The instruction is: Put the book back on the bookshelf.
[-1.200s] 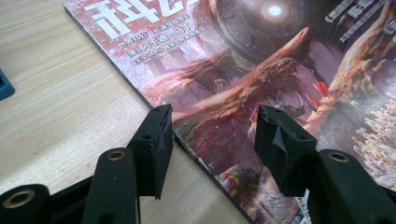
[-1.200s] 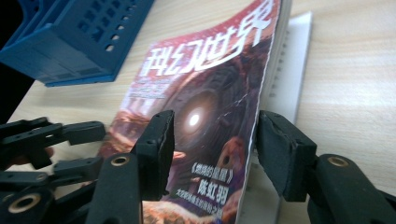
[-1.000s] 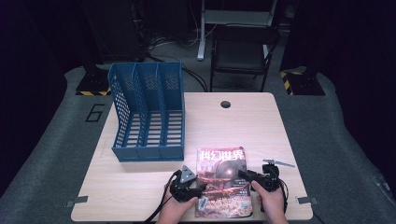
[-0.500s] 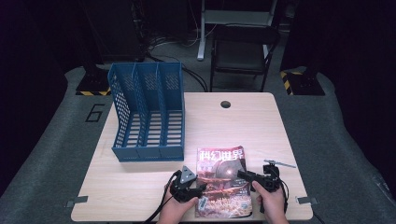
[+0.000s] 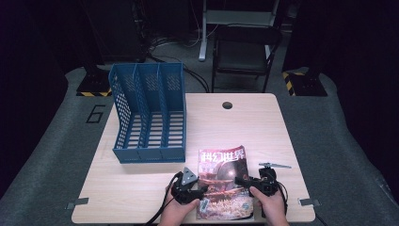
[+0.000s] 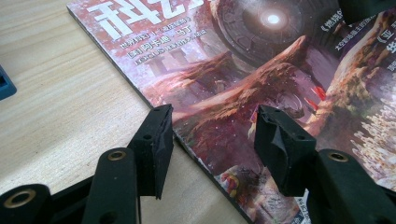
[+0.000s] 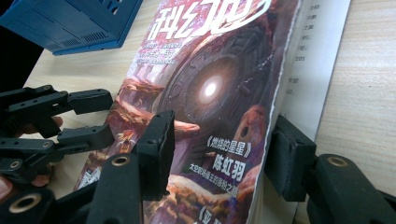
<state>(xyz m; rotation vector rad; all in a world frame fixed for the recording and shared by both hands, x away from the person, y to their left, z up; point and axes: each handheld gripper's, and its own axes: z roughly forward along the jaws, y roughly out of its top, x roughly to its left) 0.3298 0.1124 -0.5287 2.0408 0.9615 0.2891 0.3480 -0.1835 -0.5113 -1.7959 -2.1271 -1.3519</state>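
Two open grippers, left [image 5: 202, 189] and right [image 5: 241, 181], are set astride the magazine's [image 5: 224, 176] opposite edges, where only the cover [image 7: 205, 93] might be pinched and torn.

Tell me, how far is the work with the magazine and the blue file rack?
Done: nothing visible; the magazine lies flat on the table. In hand: the left gripper and right gripper are open, straddling its two side edges. Left: probably closing, lifting, and filing it in the empty blue file rack.
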